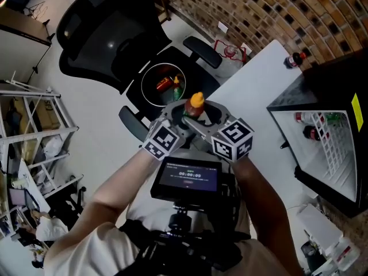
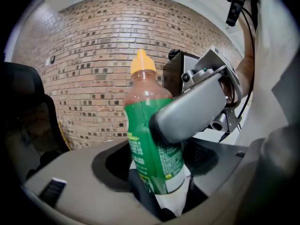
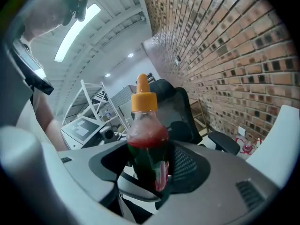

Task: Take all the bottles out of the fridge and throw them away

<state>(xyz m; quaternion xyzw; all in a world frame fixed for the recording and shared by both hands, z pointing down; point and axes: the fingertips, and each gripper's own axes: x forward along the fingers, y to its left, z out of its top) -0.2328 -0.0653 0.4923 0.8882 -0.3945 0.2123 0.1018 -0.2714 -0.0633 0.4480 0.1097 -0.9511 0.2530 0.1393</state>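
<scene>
A black office chair (image 1: 100,39) fills the upper left of the head view, against a brick wall. At the right edge a dark fridge (image 1: 339,91) stands open on the white desk (image 1: 259,79), with more bottles (image 1: 313,132) on its wire shelf. One red-capped bottle (image 1: 294,58) stands apart on the desk's far corner. A round white bin (image 1: 144,85) sits by the chair seat and already holds a few bottles.

The person holds both tools close together in front of the body, short of the bin. The right tool (image 3: 147,172) is clamped on the labelled body of a small bottle (image 1: 194,109) and holds it upright. The left tool (image 2: 157,172) stands wide, its pads clear of the bottle although the bottle stands between them. In the left gripper view one finger of the right tool presses across the green label.

The bottle looks like thin plastic, partly filled with red liquid, so it is probably light but may slosh. Its walls would likely give under a hard squeeze, and the glossy label may be slippery. The straight, labelled mid-body seems the safest place to hold it. The tapering shoulder and the orange cap (image 1: 197,100) look less secure.
</scene>
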